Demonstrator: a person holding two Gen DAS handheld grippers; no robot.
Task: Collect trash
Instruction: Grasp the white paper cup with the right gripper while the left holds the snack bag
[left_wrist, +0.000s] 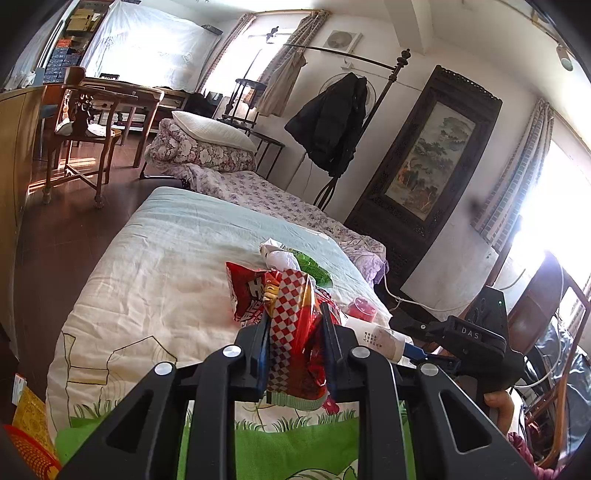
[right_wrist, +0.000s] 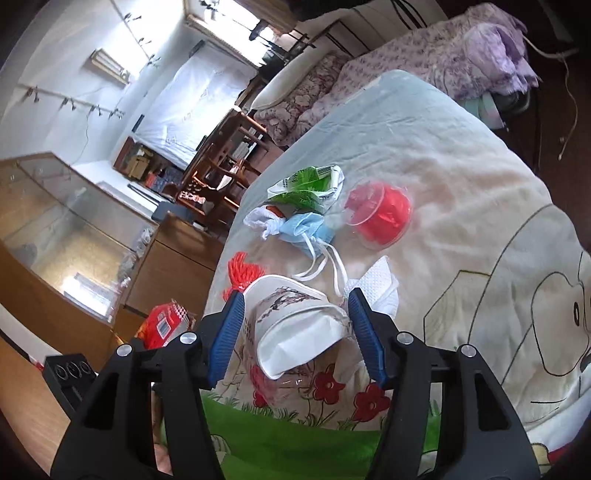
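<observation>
My left gripper (left_wrist: 295, 332) is shut on a crumpled red-and-white checkered wrapper (left_wrist: 291, 314), held above the quilt (left_wrist: 166, 258). Just behind it a red snack bag (left_wrist: 245, 295) lies on the bed. My right gripper (right_wrist: 295, 332) is open over the quilt (right_wrist: 480, 184). A squashed white paper cup (right_wrist: 295, 325) lies between its blue pads (right_wrist: 229, 332), mouth toward the camera. The cup (left_wrist: 373, 336) and the right gripper (left_wrist: 417, 350) also show at the right of the left wrist view. Beyond lie a red plastic cup (right_wrist: 380, 218), a blue face mask (right_wrist: 306, 229), a green-and-white wrapper (right_wrist: 306, 184) and a white tissue (right_wrist: 376, 288).
A folded floral quilt with a pillow (left_wrist: 207, 144) sits at the far end of the bed. A wooden chair (left_wrist: 85, 125) stands on the dark floor to the left. A dark coat (left_wrist: 332, 122) and a framed painting (left_wrist: 428, 155) stand along the right wall.
</observation>
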